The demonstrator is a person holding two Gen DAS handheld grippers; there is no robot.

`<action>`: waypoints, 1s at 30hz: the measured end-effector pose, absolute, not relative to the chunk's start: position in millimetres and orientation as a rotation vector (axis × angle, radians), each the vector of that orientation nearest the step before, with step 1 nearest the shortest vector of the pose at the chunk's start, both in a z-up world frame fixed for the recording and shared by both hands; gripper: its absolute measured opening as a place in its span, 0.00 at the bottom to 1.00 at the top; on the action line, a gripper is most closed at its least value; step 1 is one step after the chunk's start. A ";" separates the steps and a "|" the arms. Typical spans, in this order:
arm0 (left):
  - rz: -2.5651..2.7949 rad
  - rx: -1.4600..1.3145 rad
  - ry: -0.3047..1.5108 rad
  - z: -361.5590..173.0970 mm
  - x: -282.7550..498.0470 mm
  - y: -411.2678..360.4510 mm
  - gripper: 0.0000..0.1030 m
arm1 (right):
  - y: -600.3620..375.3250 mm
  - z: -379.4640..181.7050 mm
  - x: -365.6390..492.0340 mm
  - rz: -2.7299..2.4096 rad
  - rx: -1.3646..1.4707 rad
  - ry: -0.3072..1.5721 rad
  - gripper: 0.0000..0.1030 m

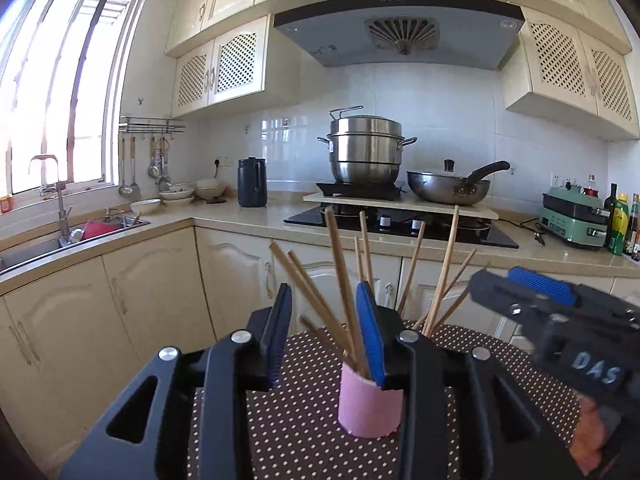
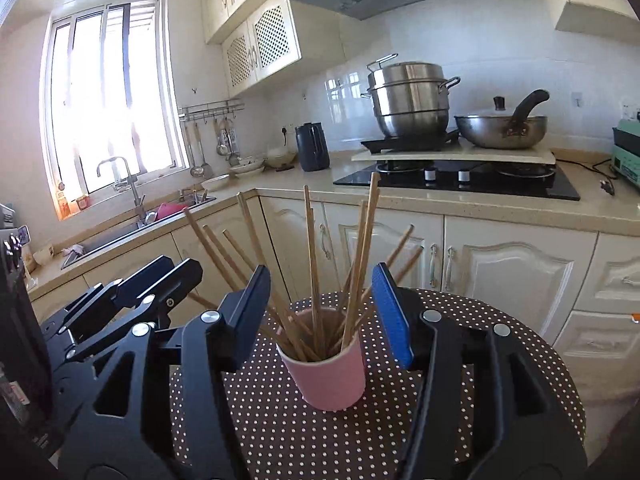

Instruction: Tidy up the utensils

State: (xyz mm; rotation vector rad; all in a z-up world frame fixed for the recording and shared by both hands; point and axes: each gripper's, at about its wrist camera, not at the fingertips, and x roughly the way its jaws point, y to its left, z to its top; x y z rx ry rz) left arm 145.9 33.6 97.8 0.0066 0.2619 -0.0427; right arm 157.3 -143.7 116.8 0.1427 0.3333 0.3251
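A pink cup (image 1: 368, 408) (image 2: 328, 376) stands upright on a round table with a brown polka-dot cloth (image 1: 304, 432) (image 2: 472, 312). Several wooden chopsticks (image 1: 344, 280) (image 2: 312, 248) stand in it, fanned out in all directions. My left gripper (image 1: 323, 300) is open just in front of the cup, with some chopstick shafts showing in the gap between its blue pads. My right gripper (image 2: 321, 280) is open too, and the cup with its chopsticks shows between its fingers, untouched. Each gripper appears in the other's view: the right gripper (image 1: 532, 292) and the left gripper (image 2: 160, 280).
Beyond the table runs a kitchen counter with cream cabinets (image 2: 512, 264). On the hob stand a steel steamer pot (image 1: 366, 152) and a wok (image 1: 448, 188). A dark kettle (image 1: 252, 182), bowls, a sink (image 1: 80, 236) at left and bottles (image 1: 620, 220) at right line the counter.
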 end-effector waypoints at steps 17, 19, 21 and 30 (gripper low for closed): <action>-0.008 0.013 0.221 46.8 87.4 13.3 0.57 | -168.1 55.9 90.4 0.049 0.162 0.248 0.77; 0.004 0.018 0.229 40.7 86.0 9.7 0.57 | -169.1 46.1 85.1 0.003 0.158 0.239 0.77; 0.010 0.025 0.236 35.2 84.4 7.2 0.57 | -170.6 39.4 80.3 -0.025 0.165 0.221 0.77; 0.018 -0.006 0.233 15.1 74.2 6.3 0.58 | -166.1 25.7 64.8 -0.085 0.136 0.118 0.85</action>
